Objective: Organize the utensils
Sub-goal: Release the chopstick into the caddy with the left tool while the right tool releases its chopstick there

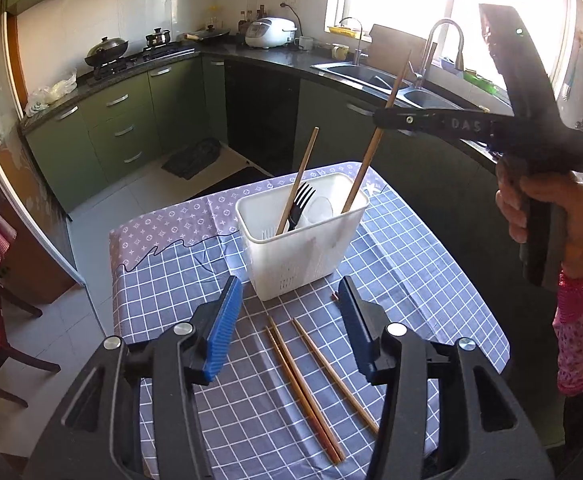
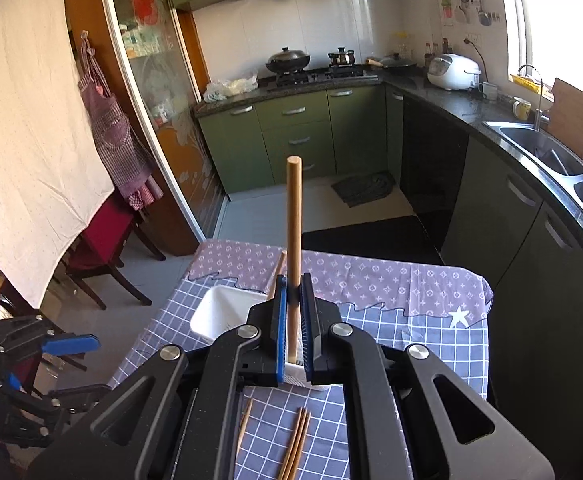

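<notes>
A white utensil basket (image 1: 303, 240) stands on the checked tablecloth and holds a wooden chopstick (image 1: 299, 182), a black fork (image 1: 300, 205) and something pale. My right gripper (image 1: 383, 118) is shut on a second chopstick (image 1: 371, 152), whose lower end is inside the basket's right part. In the right wrist view this chopstick (image 2: 293, 240) stands upright between the shut fingers of the gripper (image 2: 293, 300), above the basket (image 2: 227, 312). My left gripper (image 1: 287, 292) is open and empty, just in front of the basket. Three chopsticks (image 1: 311, 384) lie on the cloth below it.
The small table (image 1: 163, 292) has edges close on all sides, with floor to the left. A red chair (image 2: 103, 236) stands left of the table. Green cabinets, a stove and a sink (image 1: 375, 78) line the far walls.
</notes>
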A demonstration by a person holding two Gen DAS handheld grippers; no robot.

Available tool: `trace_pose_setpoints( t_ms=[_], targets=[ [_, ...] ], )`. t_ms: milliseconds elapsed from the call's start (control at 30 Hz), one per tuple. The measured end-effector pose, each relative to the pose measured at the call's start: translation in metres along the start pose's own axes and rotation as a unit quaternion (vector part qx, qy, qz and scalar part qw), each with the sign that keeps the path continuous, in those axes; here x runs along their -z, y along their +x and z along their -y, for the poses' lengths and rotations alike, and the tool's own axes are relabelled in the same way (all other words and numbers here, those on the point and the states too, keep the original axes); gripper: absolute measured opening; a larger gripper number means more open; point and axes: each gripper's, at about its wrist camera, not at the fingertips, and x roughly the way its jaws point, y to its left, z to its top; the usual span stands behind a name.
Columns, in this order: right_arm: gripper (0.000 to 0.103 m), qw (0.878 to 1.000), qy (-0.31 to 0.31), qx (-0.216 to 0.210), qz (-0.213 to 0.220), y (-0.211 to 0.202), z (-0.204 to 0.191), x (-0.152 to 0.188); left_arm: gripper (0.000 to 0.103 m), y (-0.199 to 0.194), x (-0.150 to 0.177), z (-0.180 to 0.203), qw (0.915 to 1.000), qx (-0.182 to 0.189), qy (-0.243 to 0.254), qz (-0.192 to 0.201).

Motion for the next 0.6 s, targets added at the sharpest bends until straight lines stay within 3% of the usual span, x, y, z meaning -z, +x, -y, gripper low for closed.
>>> trace_pose_setpoints(
  t_ms=[100,167,333,467,600],
  targets=[
    [0.008,1.000,-0.008,0.009,-0.014,0.017,0.000,0.008,0.050,0.001,0.006,-0.004,0.9999,0.005,-0.010,-0.003],
    [0.019,1.000,-0.012,0.006,-0.014,0.016,-0.003,0.012,0.051,0.004,0.010,-0.003,0.9999,0.004,-0.014,-0.008],
    [0.020,1.000,-0.026,0.001,0.014,-0.014,-0.006,0.023,0.051,0.020,0.025,-0.004,0.9992,0.004,-0.024,-0.031],
    [0.020,0.999,-0.049,0.004,0.005,-0.035,-0.010,0.052,0.050,0.055,0.044,-0.007,0.9948,0.007,-0.049,-0.089],
    [0.020,0.998,-0.051,0.007,-0.039,-0.029,-0.003,0.090,0.044,0.101,0.072,-0.018,0.9811,0.019,-0.099,-0.165]
  ],
)
